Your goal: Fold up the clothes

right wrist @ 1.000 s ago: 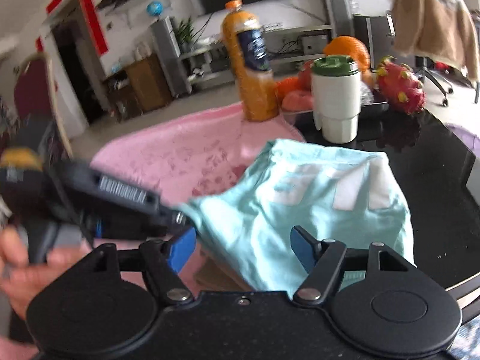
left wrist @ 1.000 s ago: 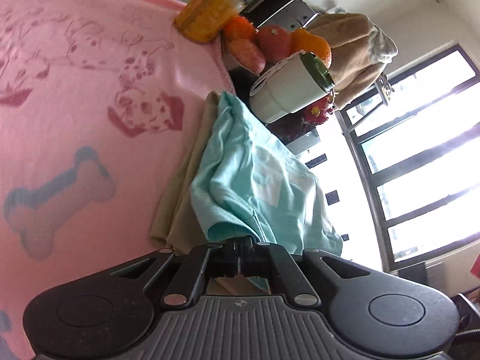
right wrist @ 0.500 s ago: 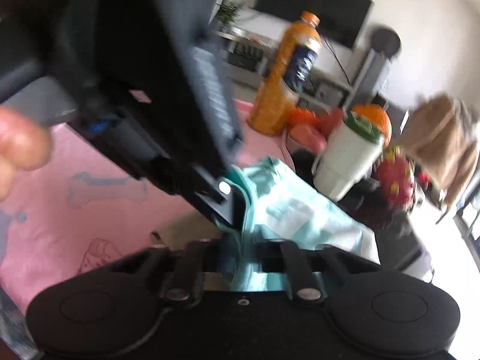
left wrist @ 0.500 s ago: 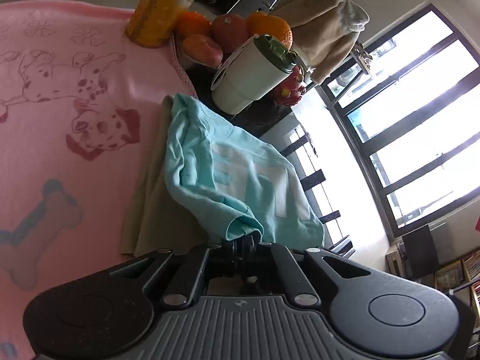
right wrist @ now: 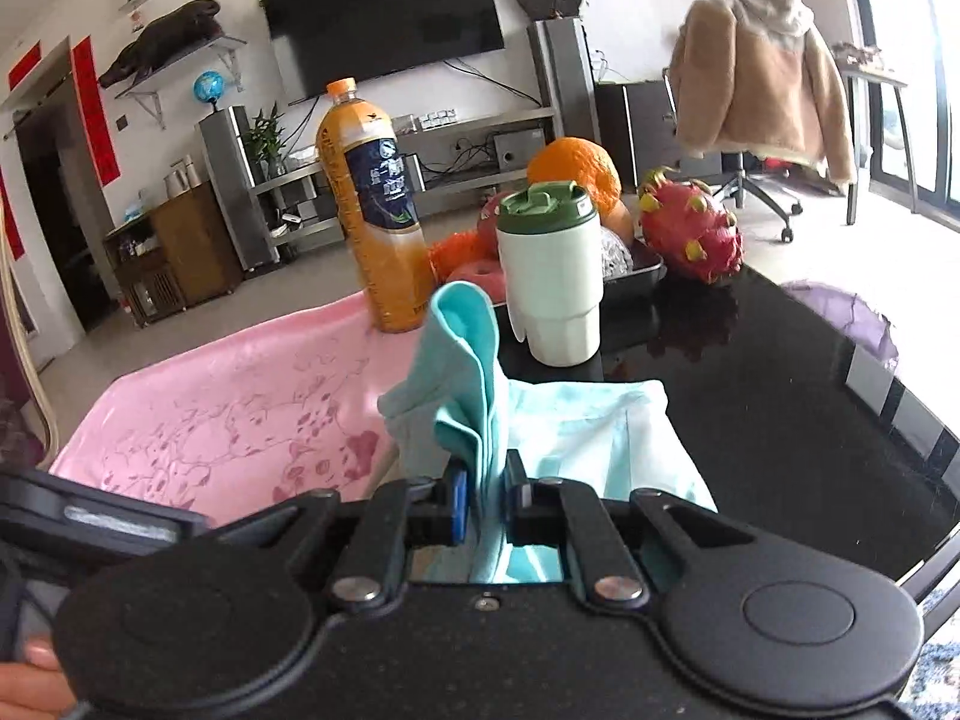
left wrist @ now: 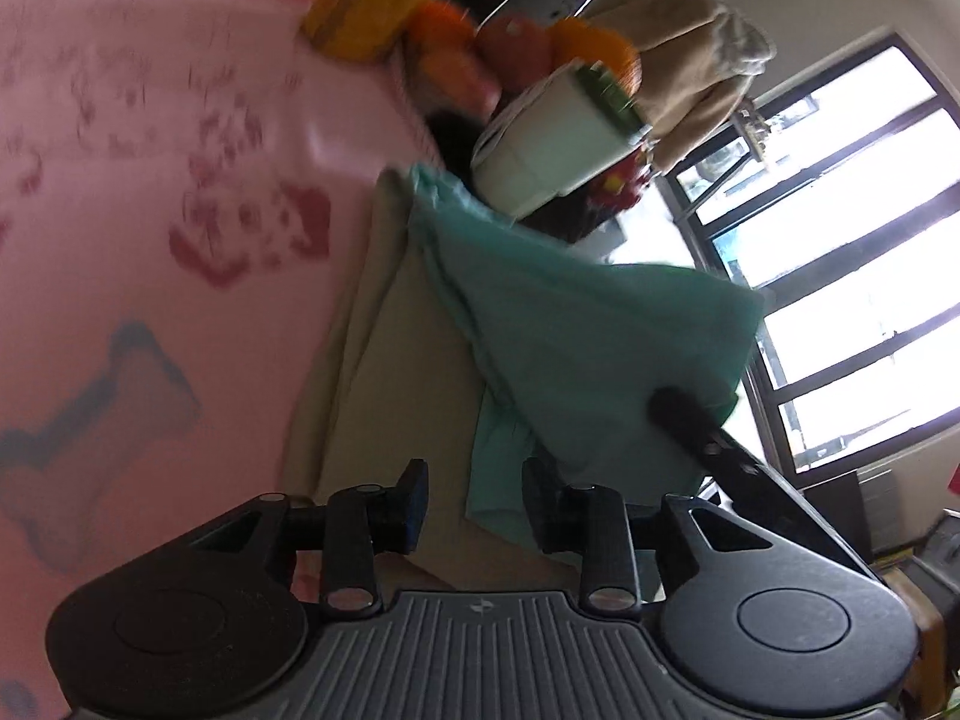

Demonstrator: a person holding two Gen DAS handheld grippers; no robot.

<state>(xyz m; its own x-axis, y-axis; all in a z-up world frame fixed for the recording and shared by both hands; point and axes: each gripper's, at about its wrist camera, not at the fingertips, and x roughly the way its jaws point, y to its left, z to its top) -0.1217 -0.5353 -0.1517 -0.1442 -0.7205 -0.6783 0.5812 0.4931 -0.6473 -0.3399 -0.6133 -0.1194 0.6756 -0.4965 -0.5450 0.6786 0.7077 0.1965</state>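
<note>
Behind the black desk (right wrist: 780, 420) we see a living room with 1 wall-mounted TV (right wrist: 384, 12) and 1 tan jacket (right wrist: 762, 72) draped over a chair. On the desk we count 1 pink blanket (right wrist: 240, 420) printed with dogs and bones, 1 orange juice bottle (right wrist: 372, 210), 1 white tumbler (right wrist: 549, 276) with a green lid, 1 dragon fruit (right wrist: 690, 234) and 1 tray of fruit behind the tumbler (the pieces overlap too much to count). There are 2 garments: 1 mint-green shirt (right wrist: 588, 438) and 1 beige cloth (left wrist: 390, 372) lying under it, partly on the blanket.

Our right gripper (right wrist: 483, 504) is pinched together on a raised fold of the shirt, which stands up in a peak between its fingers while the rest lies on the desk just in front of the tumbler. Our left gripper (left wrist: 474, 501) has its fingers apart, holding nothing, with the shirt's near edge lying between them over the beige cloth.

Half a second ago the left gripper was clamped on the shirt's corner; it has since let go. 1 second ago the right gripper stood wide apart above the shirt; now it grips the fabric, and the shirt's white printed panel is folded out of the left wrist view.
</note>
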